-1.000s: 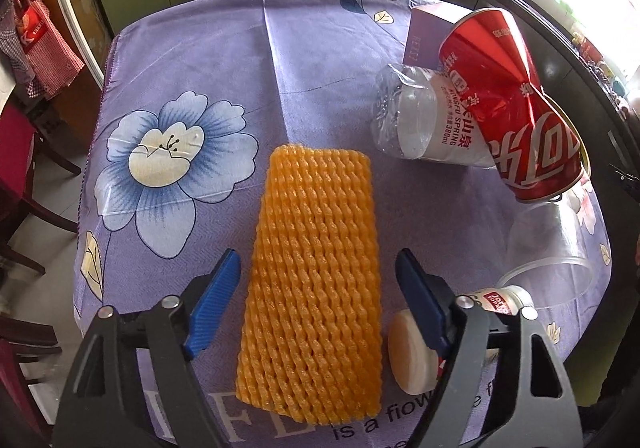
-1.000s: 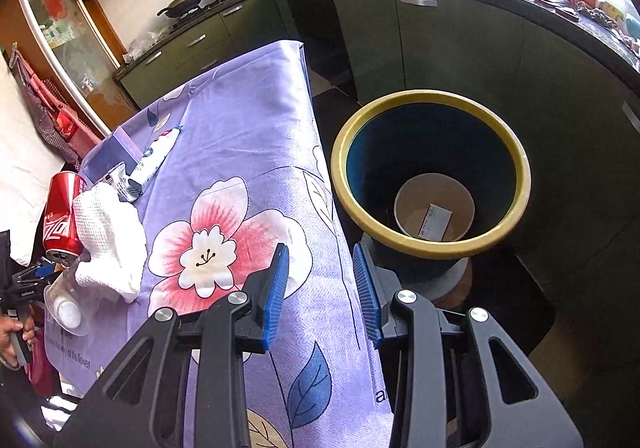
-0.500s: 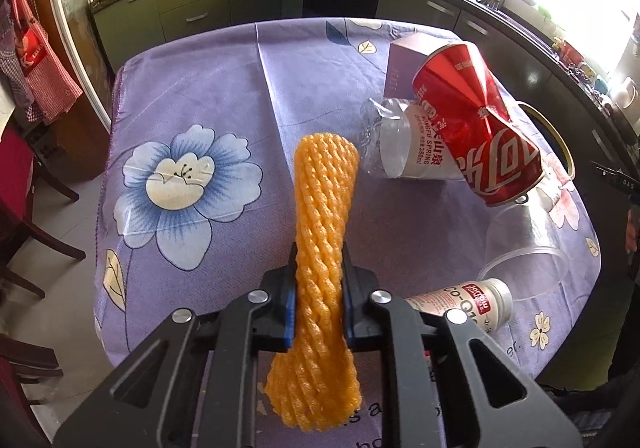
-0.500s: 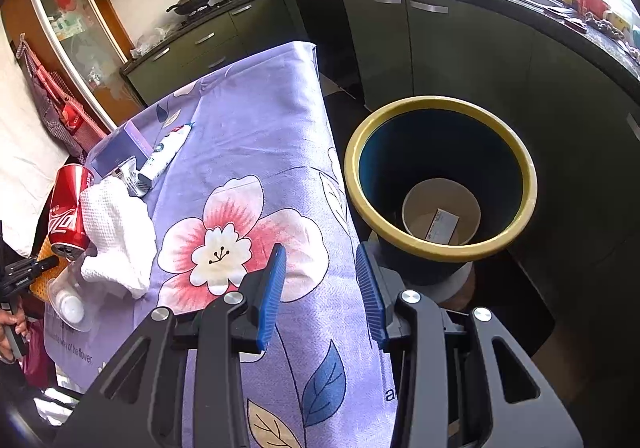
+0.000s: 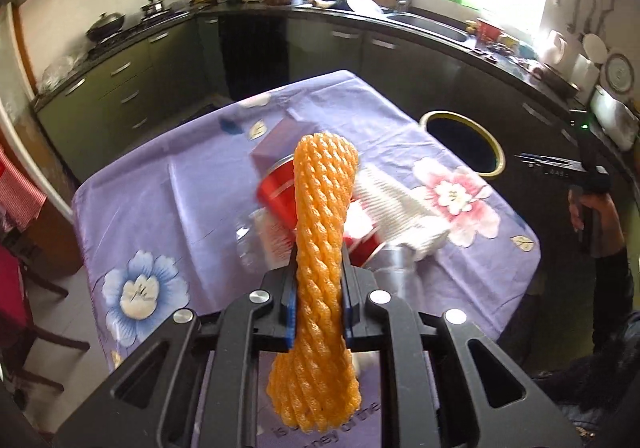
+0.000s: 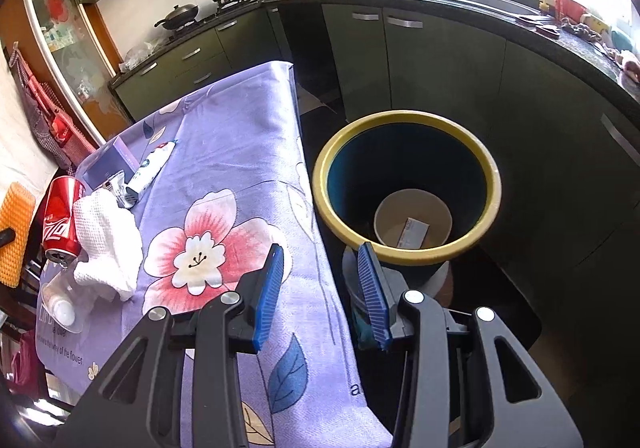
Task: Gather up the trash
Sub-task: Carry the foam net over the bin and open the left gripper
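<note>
My left gripper (image 5: 319,298) is shut on an orange foam fruit net (image 5: 322,248) and holds it upright, lifted above the table; the net also shows at the left edge of the right wrist view (image 6: 15,232). My right gripper (image 6: 320,284) is open and empty, over the table's edge beside the yellow-rimmed bin (image 6: 406,184), which holds a paper cup (image 6: 412,222). On the purple flowered tablecloth (image 6: 240,152) lie a red cola can (image 6: 60,220), a white cloth (image 6: 106,240), a tube (image 6: 150,170) and a clear plastic cup (image 6: 60,302).
A purple box (image 5: 280,146) lies behind the can. A clear water bottle (image 5: 260,238) lies left of the can. The bin (image 5: 464,142) stands off the table's far right side. Dark kitchen cabinets (image 6: 440,60) ring the room. A chair (image 5: 24,288) stands at the left.
My left gripper closed on the orange net and lifted it off the table, tilting up toward the kitchen. My right gripper stayed open near the bin and rose slightly.
</note>
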Motion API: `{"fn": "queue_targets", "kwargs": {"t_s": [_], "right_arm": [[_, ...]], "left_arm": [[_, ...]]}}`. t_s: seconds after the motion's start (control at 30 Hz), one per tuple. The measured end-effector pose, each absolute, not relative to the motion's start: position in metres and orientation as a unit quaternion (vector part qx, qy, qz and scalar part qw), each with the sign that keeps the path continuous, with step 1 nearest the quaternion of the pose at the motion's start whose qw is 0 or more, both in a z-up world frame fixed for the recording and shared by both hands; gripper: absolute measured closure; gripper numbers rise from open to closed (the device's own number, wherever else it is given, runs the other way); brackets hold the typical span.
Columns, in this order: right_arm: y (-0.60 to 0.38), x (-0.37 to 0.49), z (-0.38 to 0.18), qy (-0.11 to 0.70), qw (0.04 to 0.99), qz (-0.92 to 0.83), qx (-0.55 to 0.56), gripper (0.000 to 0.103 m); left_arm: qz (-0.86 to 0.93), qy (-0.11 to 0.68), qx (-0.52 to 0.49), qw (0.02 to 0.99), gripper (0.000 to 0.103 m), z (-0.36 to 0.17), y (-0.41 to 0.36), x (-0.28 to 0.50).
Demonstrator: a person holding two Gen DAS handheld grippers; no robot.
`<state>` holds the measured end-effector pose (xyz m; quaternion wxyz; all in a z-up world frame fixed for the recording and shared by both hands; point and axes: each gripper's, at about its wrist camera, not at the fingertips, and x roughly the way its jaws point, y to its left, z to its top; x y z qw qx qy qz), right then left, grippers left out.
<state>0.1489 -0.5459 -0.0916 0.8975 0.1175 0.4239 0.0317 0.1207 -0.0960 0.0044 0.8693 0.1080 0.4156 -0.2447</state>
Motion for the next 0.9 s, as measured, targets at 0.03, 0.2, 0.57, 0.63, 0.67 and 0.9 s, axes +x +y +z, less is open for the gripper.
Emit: {"fn": "queue_targets", "kwargs": {"t_s": [0.03,0.2,0.57,0.63,0.67,0.9], "right_arm": [[-0.553,0.146,-0.091,0.42,0.899,0.027,0.121,0.064],[-0.585,0.131,-0.096,0.411,0.9,0.007,0.141,0.064],[-0.653,0.095,-0.119,0.413,0.89,-0.037,0.19,0.062],[-0.661,0.093,-0.125,0.419,0.886,-0.043,0.195,0.062],[-0.666,0.092,-0.127,0.42,0.884,-0.046,0.198,0.062],[-0.677,0.089,-0.135,0.42,0.882,-0.043,0.21,0.055]], "left_arm": [[-0.266,0.413,0.114,0.863,0.088,0.01,-0.115,0.125],[-0.359,0.396,0.158,0.831,0.088,0.026,-0.235,0.152],[-0.431,0.469,0.188,0.748,0.087,-0.051,-0.483,0.242],[-0.423,0.477,0.185,0.748,0.083,-0.067,-0.514,0.258],[-0.416,0.478,0.18,0.752,0.078,-0.073,-0.524,0.266],[-0.387,0.5,0.155,0.759,0.047,-0.087,-0.536,0.284]]}}
